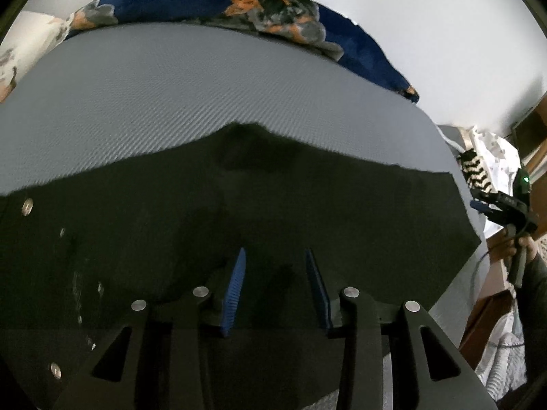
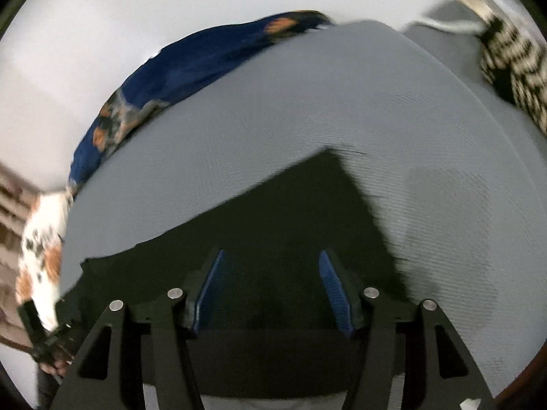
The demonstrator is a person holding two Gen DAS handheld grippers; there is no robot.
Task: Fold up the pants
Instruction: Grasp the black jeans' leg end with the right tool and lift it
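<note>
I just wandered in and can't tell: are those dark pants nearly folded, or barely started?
Partly done, it seems. The dark pants lie flat on the grey bed surface as a compact block with straight edges and a squared corner. Nothing is in hand: the left hand-held gripper and right hand-held gripper hover over the cloth, open. Whether further folds remain, I cannot tell.

right tool (image 2: 271,256) jaws apart, empty | over dark pants (image 2: 290,205) | grey mat (image 2: 342,102)

Home bedroom, mattress (image 1: 171,102), floral bedding (image 1: 273,10)
</note>
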